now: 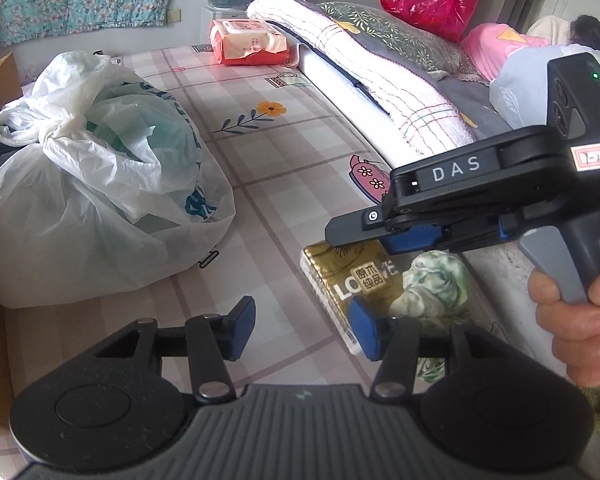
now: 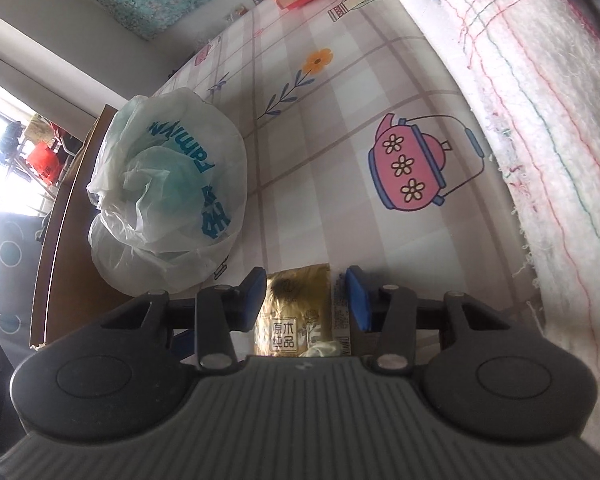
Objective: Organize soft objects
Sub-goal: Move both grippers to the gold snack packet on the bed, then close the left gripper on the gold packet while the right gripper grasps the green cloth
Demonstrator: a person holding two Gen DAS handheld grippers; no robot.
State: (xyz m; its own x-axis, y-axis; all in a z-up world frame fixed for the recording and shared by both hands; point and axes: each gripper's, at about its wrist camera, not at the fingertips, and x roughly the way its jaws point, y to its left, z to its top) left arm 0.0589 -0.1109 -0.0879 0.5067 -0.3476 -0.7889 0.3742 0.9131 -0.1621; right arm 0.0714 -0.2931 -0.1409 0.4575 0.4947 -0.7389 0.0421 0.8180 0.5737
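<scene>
Lying flat on the bed, at the near right of the checked sheet: a gold tissue pack, long side running near to far, with a pale green rose print on its right half. Well apart from the knotted white plastic bag at the left and from the folded blanket along the right.

Right tool, gripped by a hand, set down over the far end of the pack with one pad on either side. Pads touching or just beside the wrapper. No dent visible, so cannot tell whether clamped or merely straddling.

Left tool released, only bare sheet between its pads. Right pad close by the pack's near left corner; whether touching, hard to say.

Likely handling: light, soft inside, springy under a squeeze. Glossy film outside, so probably slippery and prone to crinkling. No fragility to speak of.

Best taken across the narrow width, pads square on the two long sides, low enough to catch the body and not just loose film. Squeeze until the sides give slightly. With a grip at one end only, expect the free end to droop, so better to pinch nearer the middle or to steady the near end with the left tool.
</scene>
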